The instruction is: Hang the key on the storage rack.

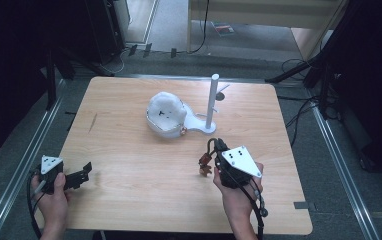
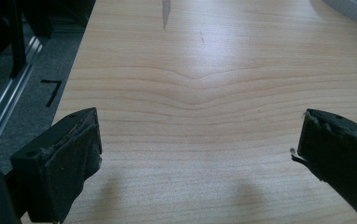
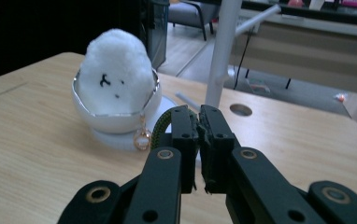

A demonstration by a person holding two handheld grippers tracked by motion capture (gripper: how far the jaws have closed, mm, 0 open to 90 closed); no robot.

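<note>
High view: the right gripper (image 1: 214, 150) is held above the wooden surface (image 1: 129, 165), on the near side of the white stand (image 1: 210, 102). Its fingers are closed on a dark cord (image 1: 210, 145), from which a small brown keychain charm (image 1: 205, 165) hangs. In the right gripper view, a green-black cord (image 3: 161, 126) is pinched between the fingers. A white fluffy figure (image 1: 165, 112) sits in a bowl touching the stand's base. The left gripper (image 1: 81, 175) is well apart from the stand, at the near left edge, its fingers open around nothing.
</note>
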